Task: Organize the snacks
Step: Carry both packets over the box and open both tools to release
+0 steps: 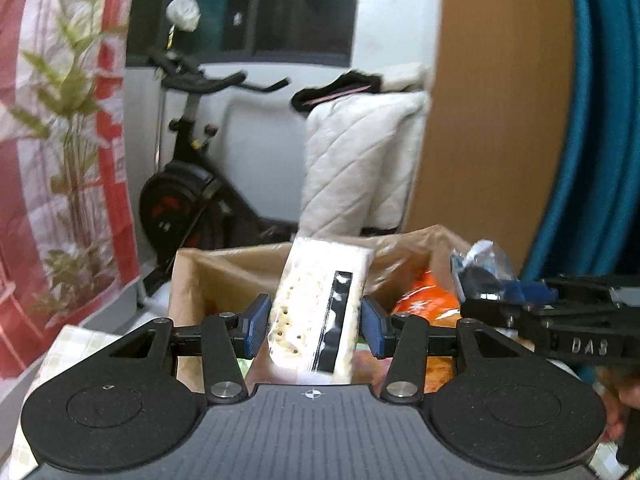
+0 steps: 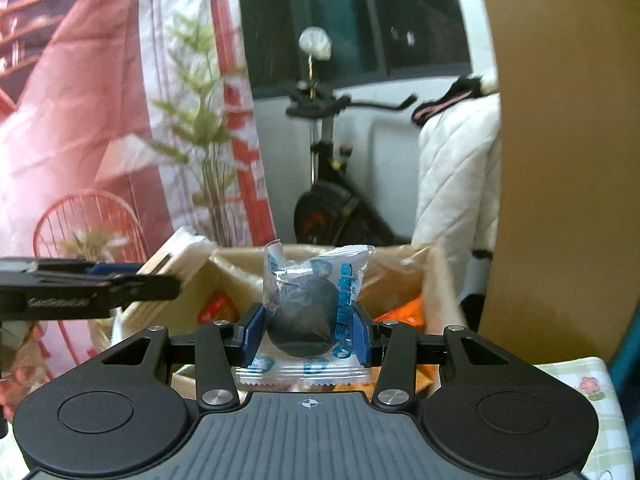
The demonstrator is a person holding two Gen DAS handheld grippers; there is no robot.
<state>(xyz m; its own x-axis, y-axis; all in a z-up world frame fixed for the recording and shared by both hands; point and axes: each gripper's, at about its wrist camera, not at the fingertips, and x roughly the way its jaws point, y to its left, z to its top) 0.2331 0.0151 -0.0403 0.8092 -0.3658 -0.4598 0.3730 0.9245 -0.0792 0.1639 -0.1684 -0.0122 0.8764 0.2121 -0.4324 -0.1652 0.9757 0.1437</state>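
Blue pads of the left claw (image 1: 316,322) clamp a pale cracker pack (image 1: 320,312), and the right claw (image 2: 308,334) clamps a clear wrapper holding a dark round snack (image 2: 304,312). Both hang above the open cardboard box (image 1: 188,280) of orange packets (image 1: 428,300), its rim just beyond. Farther off stands an exercise bike (image 1: 188,184), with open air between.

The cardboard box (image 1: 192,280) interior is largely hidden behind the held cracker packet (image 1: 316,312) and claw bodies; its orange packets (image 1: 428,300) are blurred, labels unreadable. The printing on the round dark snack's wrapper (image 2: 316,300) is illegible. The bench (image 2: 576,392) is cut off by the frame edge.
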